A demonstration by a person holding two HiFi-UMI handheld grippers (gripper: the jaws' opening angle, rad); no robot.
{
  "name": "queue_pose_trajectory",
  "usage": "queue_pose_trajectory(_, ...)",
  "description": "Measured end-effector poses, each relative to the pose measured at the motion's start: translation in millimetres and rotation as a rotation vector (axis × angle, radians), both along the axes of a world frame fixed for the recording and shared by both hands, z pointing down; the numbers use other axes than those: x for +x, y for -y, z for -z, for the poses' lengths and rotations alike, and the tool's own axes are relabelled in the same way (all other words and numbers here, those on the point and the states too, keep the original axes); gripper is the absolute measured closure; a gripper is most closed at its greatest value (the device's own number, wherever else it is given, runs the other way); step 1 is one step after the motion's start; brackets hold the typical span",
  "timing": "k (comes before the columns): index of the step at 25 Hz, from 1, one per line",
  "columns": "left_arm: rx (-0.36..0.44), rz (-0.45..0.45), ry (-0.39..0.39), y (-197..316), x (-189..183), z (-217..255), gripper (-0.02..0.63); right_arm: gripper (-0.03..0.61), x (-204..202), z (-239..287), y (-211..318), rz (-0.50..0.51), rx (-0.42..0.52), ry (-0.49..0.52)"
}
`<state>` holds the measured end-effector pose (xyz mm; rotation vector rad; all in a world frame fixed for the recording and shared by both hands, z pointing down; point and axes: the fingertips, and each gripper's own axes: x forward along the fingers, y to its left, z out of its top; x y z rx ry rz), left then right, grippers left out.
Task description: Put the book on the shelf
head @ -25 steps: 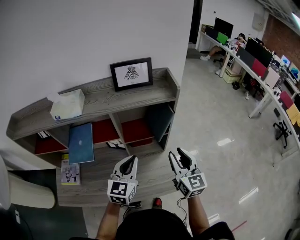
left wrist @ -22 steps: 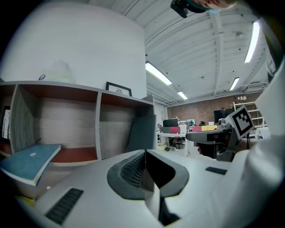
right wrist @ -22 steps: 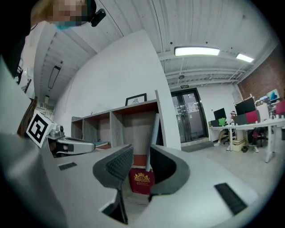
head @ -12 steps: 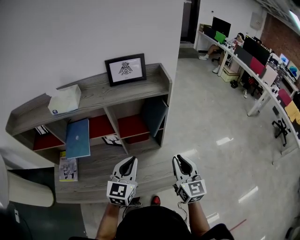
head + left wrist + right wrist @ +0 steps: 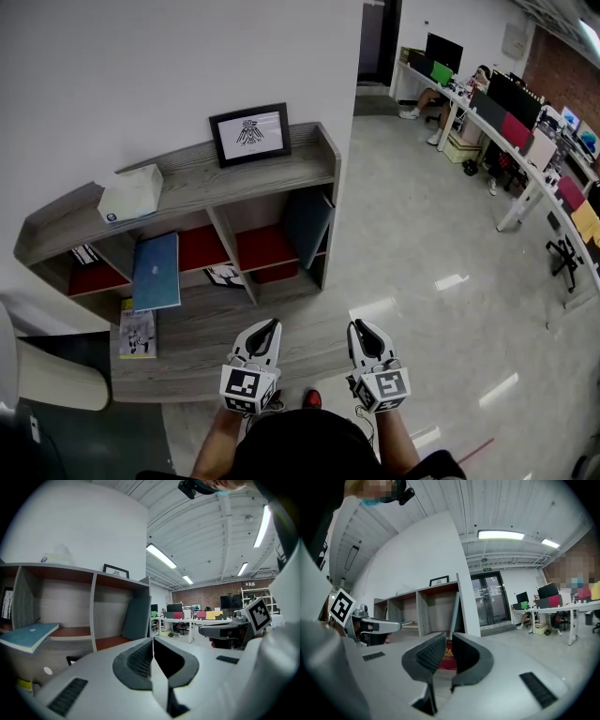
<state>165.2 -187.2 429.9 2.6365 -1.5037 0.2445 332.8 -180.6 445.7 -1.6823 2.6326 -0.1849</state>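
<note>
A blue book (image 5: 157, 272) lies flat in the grey shelf's (image 5: 187, 183) left-middle compartment and juts out over its front; it also shows in the left gripper view (image 5: 30, 636). A dark teal book (image 5: 307, 225) leans upright in the right compartment. Both grippers hang side by side in front of the shelf's low ledge, close to my body and apart from every book. My left gripper (image 5: 267, 328) (image 5: 153, 641) is shut and empty. My right gripper (image 5: 360, 330) (image 5: 449, 641) has its jaws closing, with a narrow gap left and nothing between them.
A framed picture (image 5: 249, 134) and a tissue box (image 5: 131, 194) stand on the shelf top. A magazine (image 5: 138, 335) lies on the low ledge at left. A white wall backs the shelf. To the right, glossy floor (image 5: 422, 272) runs to a row of desks (image 5: 525, 141).
The right gripper's jaws have narrowed from wide apart to nearly together. Both grippers have drawn slightly back from the shelf. The left gripper has stayed shut.
</note>
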Motion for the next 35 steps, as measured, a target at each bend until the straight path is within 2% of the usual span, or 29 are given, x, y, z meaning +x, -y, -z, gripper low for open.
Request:
queue_pose_trajectory(10,-0.035,-0.011,0.013,-12.6,5.5,-13.6,0.601,0.532,4.9,-14.9,-18.2,-0.005,-0.024,-0.019)
queue_pose_trajectory(35,-0.025,0.009,0.016,-6.0,4.4,-9.4,0.601,0.534,6.4,-17.6,-14.3,0.003,-0.027,-0.011)
